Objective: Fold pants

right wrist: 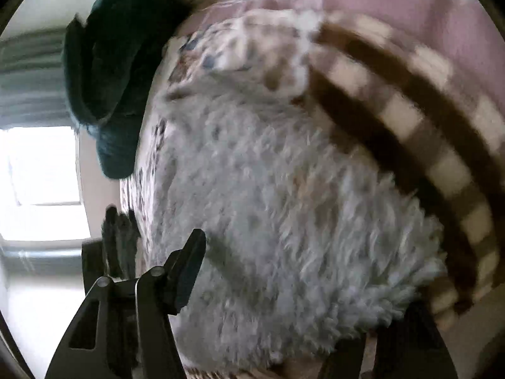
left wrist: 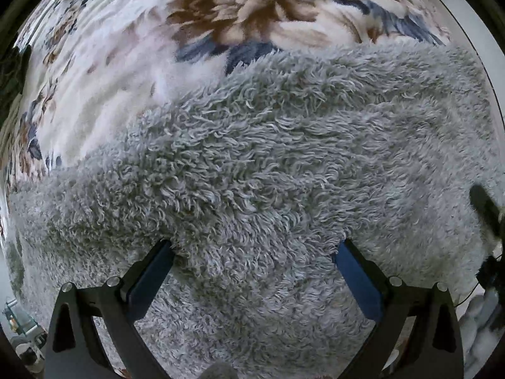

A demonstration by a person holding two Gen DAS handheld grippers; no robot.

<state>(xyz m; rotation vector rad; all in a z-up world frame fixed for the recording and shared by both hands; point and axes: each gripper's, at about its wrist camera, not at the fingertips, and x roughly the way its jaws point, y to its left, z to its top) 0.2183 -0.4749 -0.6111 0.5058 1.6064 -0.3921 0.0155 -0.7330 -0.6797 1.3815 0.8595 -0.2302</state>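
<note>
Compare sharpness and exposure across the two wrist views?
Left wrist: sharp, evenly lit; fibres of the shaggy grey fleece pants resolve clearly, with fisheye bending at the rim. Right wrist: motion-blurred throughout, the brown-and-cream checked blanket smeared, and the bright window blown out white.

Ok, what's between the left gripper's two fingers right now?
Only the fluffy grey pants. In the left wrist view the left gripper is wide open, its fingers pressed into the pile.

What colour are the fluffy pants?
Grey, shaggy fleece pants, no print; clearest in the left wrist view.
</note>
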